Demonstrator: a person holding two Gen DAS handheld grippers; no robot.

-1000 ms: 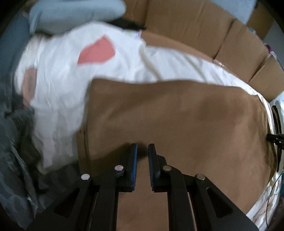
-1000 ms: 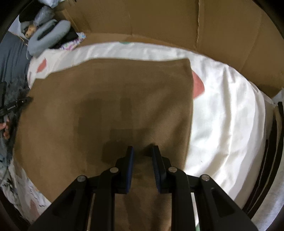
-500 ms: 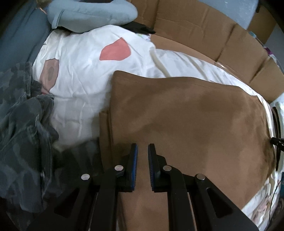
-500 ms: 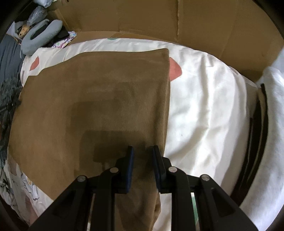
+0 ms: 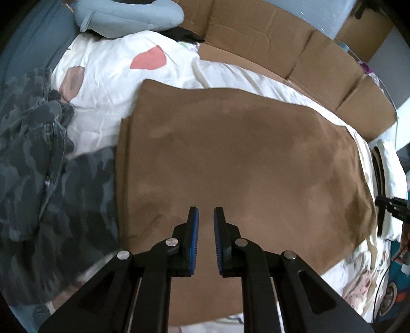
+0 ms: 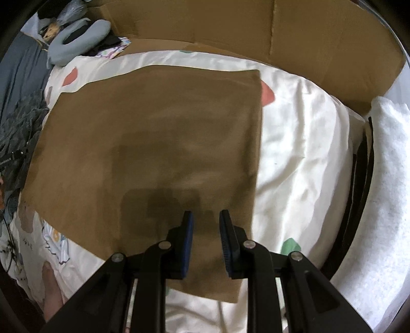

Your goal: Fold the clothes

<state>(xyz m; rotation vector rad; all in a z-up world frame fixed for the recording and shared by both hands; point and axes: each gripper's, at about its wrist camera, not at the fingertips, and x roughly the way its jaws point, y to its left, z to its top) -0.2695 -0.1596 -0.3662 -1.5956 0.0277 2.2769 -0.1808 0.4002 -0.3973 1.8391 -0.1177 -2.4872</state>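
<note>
A brown cloth (image 5: 243, 153) lies flat and folded on the white patterned bedsheet (image 5: 107, 66). A second layer shows along its left edge. My left gripper (image 5: 206, 208) hovers above the cloth's near left part. Its blue pads (image 5: 194, 230) stand a narrow gap apart with nothing between them. In the right wrist view the same brown cloth (image 6: 153, 128) fills the middle. My right gripper (image 6: 206, 214) hangs over the cloth's near right corner, its jaws slightly apart and empty. Its shadow falls on the fabric.
A grey camouflage garment (image 5: 33, 166) is heaped at the left of the cloth. A blue-grey neck pillow (image 5: 128, 15) lies at the far left. Cardboard walls (image 6: 307, 33) ring the far side of the bed. A white towel (image 6: 389, 166) lies at the right.
Both grippers have lifted away from the brown cloth, which now looks smaller and lies still. The camouflage garment has come into the left view, and the cloth's near right corner into the right view.
</note>
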